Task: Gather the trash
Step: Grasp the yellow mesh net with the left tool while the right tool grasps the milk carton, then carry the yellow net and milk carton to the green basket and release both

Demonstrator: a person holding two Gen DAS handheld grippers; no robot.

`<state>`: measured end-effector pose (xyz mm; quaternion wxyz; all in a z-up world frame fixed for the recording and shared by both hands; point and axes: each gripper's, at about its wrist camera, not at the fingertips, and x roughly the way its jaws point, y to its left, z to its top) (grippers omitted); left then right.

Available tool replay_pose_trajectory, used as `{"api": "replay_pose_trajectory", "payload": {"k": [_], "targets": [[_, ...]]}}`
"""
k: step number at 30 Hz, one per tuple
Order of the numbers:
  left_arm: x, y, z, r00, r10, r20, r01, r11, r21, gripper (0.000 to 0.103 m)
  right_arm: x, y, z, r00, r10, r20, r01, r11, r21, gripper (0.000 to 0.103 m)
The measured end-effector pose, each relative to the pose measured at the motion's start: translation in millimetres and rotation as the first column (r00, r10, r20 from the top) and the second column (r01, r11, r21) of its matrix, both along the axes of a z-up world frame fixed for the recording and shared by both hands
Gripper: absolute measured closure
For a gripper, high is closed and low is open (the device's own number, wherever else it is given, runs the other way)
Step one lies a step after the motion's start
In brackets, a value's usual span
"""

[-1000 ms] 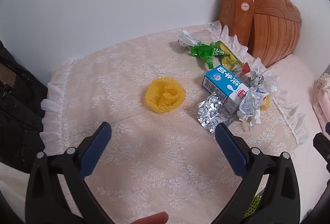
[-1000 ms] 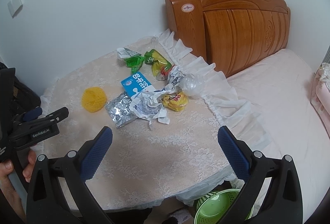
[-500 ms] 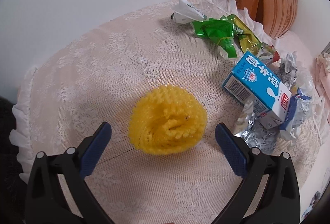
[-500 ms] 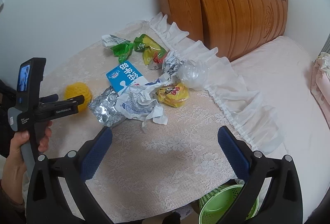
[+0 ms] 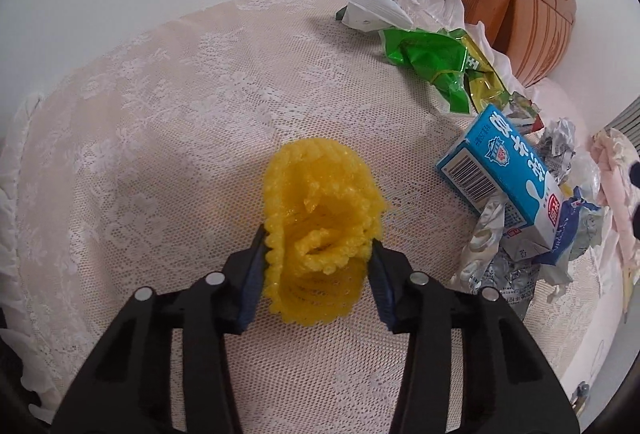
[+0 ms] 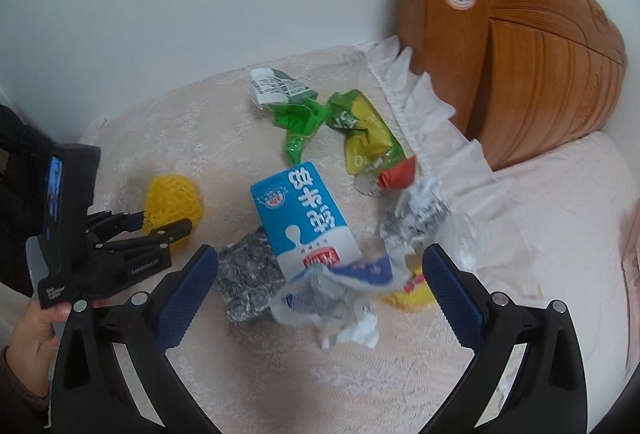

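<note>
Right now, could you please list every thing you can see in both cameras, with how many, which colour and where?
foam fruit net: 1, yellow, on the table's left part, between the left gripper's pads
milk carton: 1, blue and white, lying flat mid-table
snack wrappers: about 3, green, yellow-green, white, far side of table
foil pack: 1, silver, left of the carton
crumpled wrapper: 1, white and blue, near the carton's end
lace tablecloth: 1, cream, covering the table
headboard: 1, brown wood, far right
left hand-held gripper: 1, black, blue pads, shut on the net
right hand-held gripper: 1, black, blue pads, open above the crumpled wrapper
</note>
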<state>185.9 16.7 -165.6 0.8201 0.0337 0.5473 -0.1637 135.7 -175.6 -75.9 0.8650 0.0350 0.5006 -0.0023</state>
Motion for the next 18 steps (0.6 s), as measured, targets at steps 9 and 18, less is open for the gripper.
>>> {"api": "replay_pose_trajectory", "payload": {"k": [9, 18], "targets": [[-5.1, 23.0, 13.0, 0.998, 0.018, 0.067, -0.018, 1.000, -0.003, 0.070, 90.7, 21.3, -53.4, 0.959, 0.140, -0.245, -0.145, 0.989, -0.003, 0.002], [-18.5, 58.5, 35.1, 0.990, 0.084, 0.115, -0.084, 0.996, -0.001, 0.070, 104.6, 38.4, -78.5, 0.921, 0.166, -0.353, -0.189, 0.981, -0.032, 0.033]]}}
